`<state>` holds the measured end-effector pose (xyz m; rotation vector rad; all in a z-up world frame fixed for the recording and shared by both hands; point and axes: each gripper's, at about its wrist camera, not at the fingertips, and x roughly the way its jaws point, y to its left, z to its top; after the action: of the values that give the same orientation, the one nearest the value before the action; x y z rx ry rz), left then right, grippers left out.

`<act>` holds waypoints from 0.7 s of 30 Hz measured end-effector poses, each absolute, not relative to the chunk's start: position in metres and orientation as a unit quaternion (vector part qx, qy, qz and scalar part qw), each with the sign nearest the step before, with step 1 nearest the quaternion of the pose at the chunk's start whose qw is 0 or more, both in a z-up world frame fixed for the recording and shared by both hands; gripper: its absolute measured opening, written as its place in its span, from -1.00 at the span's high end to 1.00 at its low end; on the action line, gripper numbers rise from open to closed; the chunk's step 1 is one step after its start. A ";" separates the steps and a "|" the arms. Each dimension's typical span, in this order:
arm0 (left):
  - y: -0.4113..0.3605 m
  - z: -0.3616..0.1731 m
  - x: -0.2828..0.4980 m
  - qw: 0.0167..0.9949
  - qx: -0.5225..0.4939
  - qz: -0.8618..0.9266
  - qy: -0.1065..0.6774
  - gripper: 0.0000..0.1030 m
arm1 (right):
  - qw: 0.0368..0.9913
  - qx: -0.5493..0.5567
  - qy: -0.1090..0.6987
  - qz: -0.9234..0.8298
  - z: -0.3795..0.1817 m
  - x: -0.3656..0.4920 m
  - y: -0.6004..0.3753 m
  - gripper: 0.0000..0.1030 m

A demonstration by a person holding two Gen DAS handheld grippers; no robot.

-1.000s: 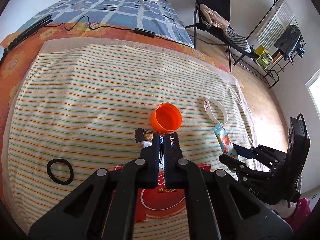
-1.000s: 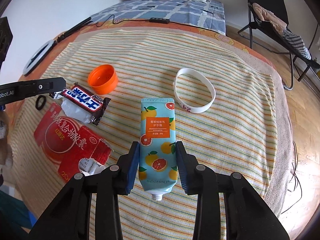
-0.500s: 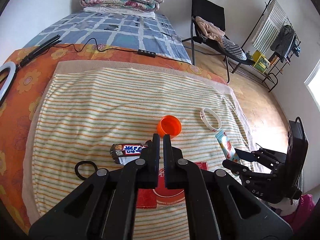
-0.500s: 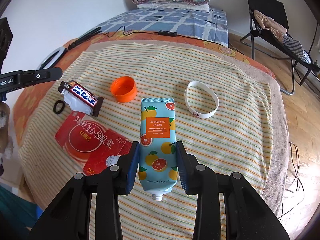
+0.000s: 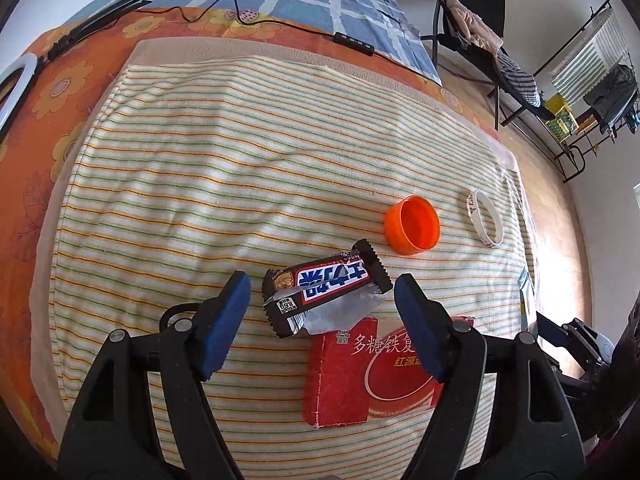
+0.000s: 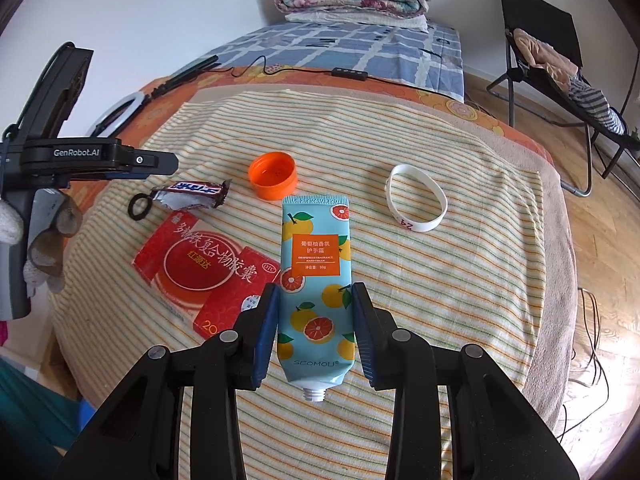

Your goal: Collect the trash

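Note:
A torn dark candy wrapper [image 5: 324, 292] lies on the striped towel [image 5: 240, 160]. My left gripper [image 5: 322, 284] hovers over it; its jaws are opening wide, one blue pad on each side of the wrapper, neither touching it. The wrapper [image 6: 192, 194] also shows in the right wrist view, under the left gripper's finger [image 6: 160, 162]. My right gripper [image 6: 315, 292] is shut on a blue hand-cream tube [image 6: 316, 256] printed with oranges, its capless neck toward the camera. An orange cap [image 5: 414, 226] lies open side up beyond the wrapper.
A flattened red box [image 5: 360, 372] lies just under the wrapper's near edge. A white wristband [image 6: 416, 198] lies to the right and a black hair tie [image 6: 140, 206] to the left. A gloved hand [image 6: 44, 236] holds the left gripper. Cables, bedding and a chair lie beyond the towel.
The left gripper's jaws went from shut to wide apart, and it dropped closer over the candy wrapper. The right gripper rose a little, still holding the tube.

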<state>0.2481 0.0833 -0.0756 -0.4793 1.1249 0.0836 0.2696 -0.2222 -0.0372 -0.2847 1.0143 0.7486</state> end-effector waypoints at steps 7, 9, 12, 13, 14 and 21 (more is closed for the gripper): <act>0.083 -0.099 0.255 0.798 -0.260 0.030 0.543 -0.37 | 0.795 -0.132 0.479 0.348 -0.045 0.271 -0.222 0.34; 0.081 -0.103 0.258 0.796 -0.259 0.024 0.547 -0.06 | 0.794 -0.133 0.480 0.347 -0.047 0.272 -0.221 0.34; 0.080 -0.106 0.261 0.799 -0.251 0.028 0.546 0.35 | 0.793 -0.133 0.483 0.347 -0.050 0.273 -0.221 0.34; 0.080 -0.106 0.262 0.800 -0.246 0.032 0.547 0.43 | 0.793 -0.133 0.483 0.346 -0.051 0.273 -0.221 0.34; 0.081 -0.106 0.262 0.801 -0.243 0.032 0.546 0.48 | 0.793 -0.134 0.484 0.346 -0.052 0.273 -0.221 0.34; 0.082 -0.084 0.261 0.831 -0.187 0.059 0.520 -0.23 | 0.792 -0.129 0.485 0.348 -0.053 0.273 -0.222 0.34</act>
<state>0.2615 0.0825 -0.0837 -0.3960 1.1039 0.1242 0.2734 -0.2224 -0.0534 -0.2782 1.0441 0.7485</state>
